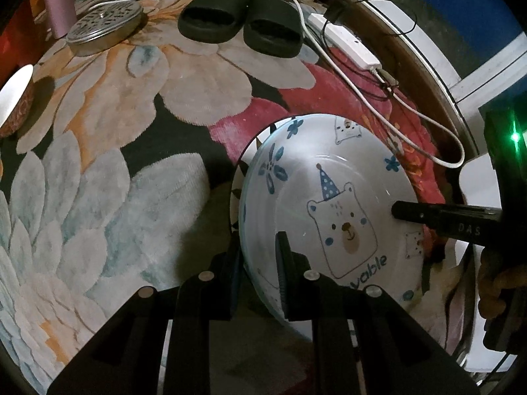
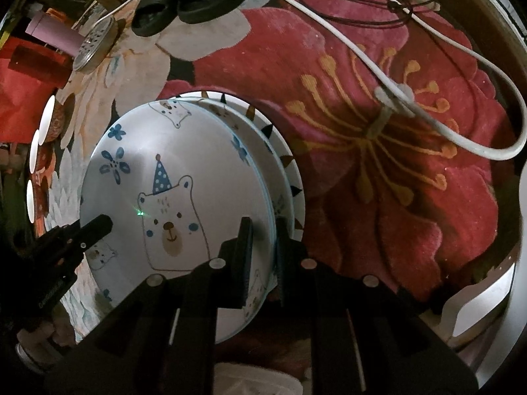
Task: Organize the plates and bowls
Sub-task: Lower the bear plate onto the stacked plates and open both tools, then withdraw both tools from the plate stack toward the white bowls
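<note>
Both grippers, left (image 1: 260, 270) and right (image 2: 263, 250), pinch the bear plate (image 1: 329, 204) over the stack; next, lower gently

1. Bear bowl (image 1: 332, 204): glazed ceramic look, glossy, smooth, shows glare.
2. Rug (image 1: 98, 181): woven pile, matt, fuzzy.
3. Left gripper (image 1: 260, 263): black matt plastic, silver metal pins.
4. Far left perforated lid (image 1: 103, 23): dull grey metal.
5. Slippers (image 1: 240, 23): matt black rubbery foam.
6. Cable (image 2: 428, 112): smooth white plastic.
</note>
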The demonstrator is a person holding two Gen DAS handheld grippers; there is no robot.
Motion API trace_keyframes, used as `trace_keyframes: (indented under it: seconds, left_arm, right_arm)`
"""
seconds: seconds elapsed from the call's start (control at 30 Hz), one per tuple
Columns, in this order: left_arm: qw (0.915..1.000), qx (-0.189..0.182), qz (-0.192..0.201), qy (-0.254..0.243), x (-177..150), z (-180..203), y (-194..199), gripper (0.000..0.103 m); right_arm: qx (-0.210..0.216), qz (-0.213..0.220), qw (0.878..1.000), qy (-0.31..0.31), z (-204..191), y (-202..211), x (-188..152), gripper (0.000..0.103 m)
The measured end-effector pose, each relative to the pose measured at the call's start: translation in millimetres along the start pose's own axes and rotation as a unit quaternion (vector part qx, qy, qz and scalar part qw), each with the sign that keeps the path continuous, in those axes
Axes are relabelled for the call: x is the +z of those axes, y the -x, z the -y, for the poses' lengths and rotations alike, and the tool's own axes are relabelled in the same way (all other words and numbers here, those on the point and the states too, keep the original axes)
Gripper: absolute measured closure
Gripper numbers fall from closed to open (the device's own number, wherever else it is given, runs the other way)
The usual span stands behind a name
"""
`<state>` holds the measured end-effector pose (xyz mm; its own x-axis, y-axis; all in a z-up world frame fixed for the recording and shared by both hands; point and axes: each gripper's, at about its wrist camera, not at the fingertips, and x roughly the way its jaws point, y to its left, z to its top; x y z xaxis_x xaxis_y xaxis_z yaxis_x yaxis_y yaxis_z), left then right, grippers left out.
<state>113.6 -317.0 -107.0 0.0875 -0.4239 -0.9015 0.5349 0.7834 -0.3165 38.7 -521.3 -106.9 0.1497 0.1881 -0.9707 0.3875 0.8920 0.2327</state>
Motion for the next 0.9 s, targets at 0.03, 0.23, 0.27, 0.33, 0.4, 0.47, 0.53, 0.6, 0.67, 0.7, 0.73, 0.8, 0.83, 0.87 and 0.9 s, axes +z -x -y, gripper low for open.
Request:
trace_keyframes:
  seconds: [0.03,0.23,0.27,0.33,0.4,0.47,0.53,0.6,0.67,0.7,0.73,0.8,0.83,0.87,0.9]
  left_arm:
    - [1.0,0.001,0.001,-0.001,0.6,-0.1,-0.2,0.086]
    - [0.9998,-0.015,-0.002,0.01,4.6,-2.7,-1.3,0.079]
    - [0.9997,-0.021,-0.002,0.014,5.6,-3.3,-1.1,0.073]
    - [0.9992,-0.037,0.002,0.018,6.3,-3.3,1.1,0.055]
    - [0.9983,-0.051,0.014,0.022,7.8,-2.2,6.4,0.023]
    - [0.9971,-0.066,0.025,0.028,9.4,-1.5,12.6,0.008]
    - [0.9968,-0.068,0.03,0.03,11.4,0.0,17.4,0.006]
    - [0.9968,-0.065,0.035,0.031,12.4,0.2,21.3,0.004]
    - [0.9967,-0.061,0.041,0.033,12.1,-0.5,25.1,0.002]
    - [0.9969,-0.058,0.042,0.033,11.8,-1.3,26.6,0.002]
    - [0.997,-0.054,0.043,0.033,11.2,-2.2,27.9,0.001]
    - [0.9974,-0.046,0.045,0.031,9.5,-4.6,30.2,0.001]
    - [0.9976,-0.041,0.045,0.03,8.4,-5.8,30.6,0.001]
    - [0.9978,-0.036,0.046,0.031,7.1,-7.7,31.3,0.001]
    - [0.9979,-0.033,0.045,0.032,5.7,-9.5,31.4,0.001]
  right_arm:
    - [-0.004,0.0,1.0,0.002,-0.4,-0.6,0.0,0.089]
    - [-0.001,-0.002,1.0,-0.006,-0.1,-3.4,3.5,0.087]
    - [0.0,-0.002,1.0,-0.009,-0.2,-3.8,4.2,0.086]
    - [0.006,-0.005,1.0,-0.017,1.2,-5.0,4.9,0.085]
    - [0.013,-0.007,1.0,-0.023,2.6,-5.2,5.0,0.08]
    - [0.035,-0.01,0.999,-0.034,3.9,-5.4,5.8,0.066]
    - [0.054,-0.01,0.998,-0.042,3.7,-3.8,5.4,0.056]
    - [0.058,-0.008,0.997,-0.043,0.7,-1.6,4.1,0.049]
    - [0.067,-0.002,0.997,-0.049,-1.5,1.4,2.8,0.038]
    - [0.071,-0.001,0.996,-0.052,-1.8,2.4,2.0,0.035]
    - [0.077,0.0,0.995,-0.056,-2.4,3.5,1.3,0.03]
    - [0.082,0.003,0.995,-0.064,-3.4,6.0,0.4,0.022]
    - [0.078,0.007,0.995,-0.068,-4.1,8.5,-0.6,0.012]
    - [0.078,0.013,0.994,-0.069,-4.1,11.8,-1.2,0.007]
    - [0.086,0.022,0.994,-0.069,-5.2,15.3,-1.4,0.006]
